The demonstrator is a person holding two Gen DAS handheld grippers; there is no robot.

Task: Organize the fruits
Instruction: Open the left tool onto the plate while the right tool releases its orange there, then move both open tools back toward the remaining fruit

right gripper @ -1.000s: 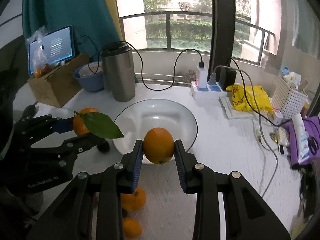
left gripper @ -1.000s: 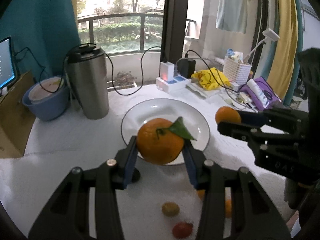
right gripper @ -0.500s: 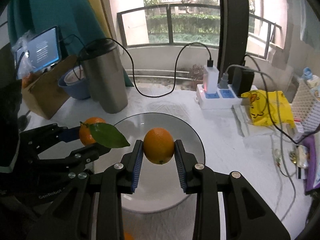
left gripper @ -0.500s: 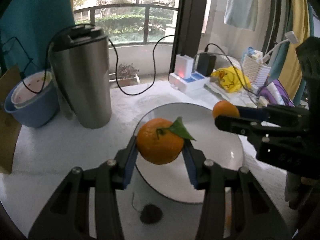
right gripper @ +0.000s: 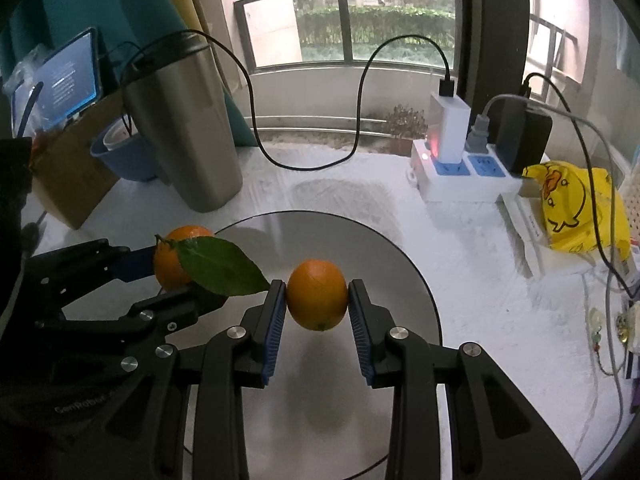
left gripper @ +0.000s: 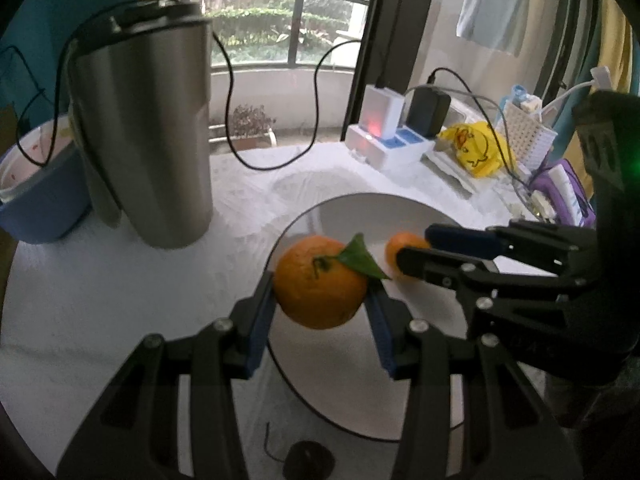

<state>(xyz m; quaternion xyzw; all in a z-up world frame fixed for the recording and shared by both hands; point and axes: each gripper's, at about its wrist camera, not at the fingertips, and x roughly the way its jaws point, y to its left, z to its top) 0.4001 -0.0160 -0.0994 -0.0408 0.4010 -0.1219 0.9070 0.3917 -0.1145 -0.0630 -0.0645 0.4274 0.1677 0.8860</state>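
Note:
My left gripper (left gripper: 320, 300) is shut on a large orange with a green leaf (left gripper: 318, 286), held just above the left side of a round white plate (left gripper: 360, 216). From the right wrist view, that leafed orange (right gripper: 176, 256) hangs at the plate's left edge in the left gripper (right gripper: 176, 276). My right gripper (right gripper: 317, 298) is shut on a smaller orange (right gripper: 317, 295) over the middle of the plate (right gripper: 384, 248). In the left wrist view, the right gripper (left gripper: 412, 250) reaches in from the right with the small orange (left gripper: 400, 246).
A tall steel tumbler (left gripper: 148, 136) and a blue bowl (left gripper: 36, 196) stand left of the plate. A power strip with chargers (right gripper: 460, 168), a yellow bag (right gripper: 576, 208) and cables lie behind and to the right. A dark small fruit (left gripper: 308, 462) lies near the plate's front rim.
Both grippers have moved forward and lower with their oranges, from in front of the plate to over it. The loose fruits near the front edge have dropped out of view.

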